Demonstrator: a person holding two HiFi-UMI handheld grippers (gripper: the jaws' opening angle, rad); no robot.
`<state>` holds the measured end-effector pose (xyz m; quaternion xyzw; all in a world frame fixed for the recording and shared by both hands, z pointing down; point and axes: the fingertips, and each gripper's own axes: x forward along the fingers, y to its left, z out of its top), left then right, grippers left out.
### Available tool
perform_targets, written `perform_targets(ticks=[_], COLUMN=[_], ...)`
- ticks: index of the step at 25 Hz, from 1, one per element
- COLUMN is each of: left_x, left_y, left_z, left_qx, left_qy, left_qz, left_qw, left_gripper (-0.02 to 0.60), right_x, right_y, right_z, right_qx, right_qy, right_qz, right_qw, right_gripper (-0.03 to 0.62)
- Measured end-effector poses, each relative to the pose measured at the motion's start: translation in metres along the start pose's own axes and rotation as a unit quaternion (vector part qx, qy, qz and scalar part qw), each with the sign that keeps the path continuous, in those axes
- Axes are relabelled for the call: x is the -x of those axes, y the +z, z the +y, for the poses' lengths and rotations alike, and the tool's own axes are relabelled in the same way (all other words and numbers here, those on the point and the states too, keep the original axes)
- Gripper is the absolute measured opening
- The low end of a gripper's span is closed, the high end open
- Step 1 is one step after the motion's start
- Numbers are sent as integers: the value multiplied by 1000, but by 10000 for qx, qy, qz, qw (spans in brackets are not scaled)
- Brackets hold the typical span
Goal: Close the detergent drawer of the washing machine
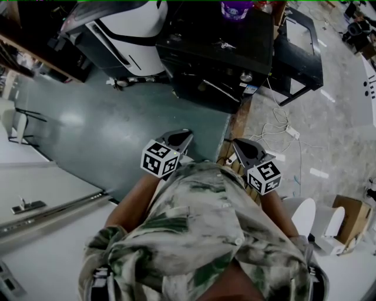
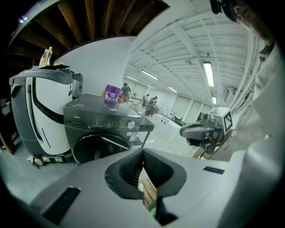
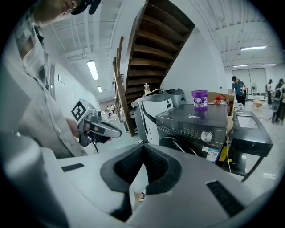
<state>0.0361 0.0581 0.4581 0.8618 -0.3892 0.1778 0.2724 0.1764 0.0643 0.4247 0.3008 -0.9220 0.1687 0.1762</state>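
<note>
A dark front-loading washing machine (image 1: 218,52) stands a good way ahead of me, with a purple cup (image 1: 237,8) on its lid. It also shows in the left gripper view (image 2: 103,127) and the right gripper view (image 3: 196,124). The drawer sits at the left end of the control panel (image 2: 79,118); I cannot tell how far out it stands. My left gripper (image 1: 187,135) (image 2: 143,150) is shut and empty, held close to my body. My right gripper (image 1: 237,142) (image 3: 142,144) hangs beside it, also shut on nothing. Both are far from the machine.
A white appliance (image 1: 126,26) stands left of the washer and a black metal frame (image 1: 301,54) to its right. Cables and a power strip (image 1: 289,131) lie on the floor at right, near a cardboard box (image 1: 351,216). A wooden staircase (image 3: 156,40) rises behind.
</note>
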Motion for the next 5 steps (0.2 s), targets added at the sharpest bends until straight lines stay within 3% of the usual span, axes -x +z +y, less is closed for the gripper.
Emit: perform_targets(ticks=[5], left_x=[-2], left_y=[0], left_z=[3], left_qx=[16], left_qy=[-9], left_qz=[46], left_qw=[10000], left_gripper=[23], right_x=[-2], right_y=[0], right_z=[-3], right_qx=[12], right_qy=[-8], right_qz=[31], right_qw=[10000], right_gripper=[21])
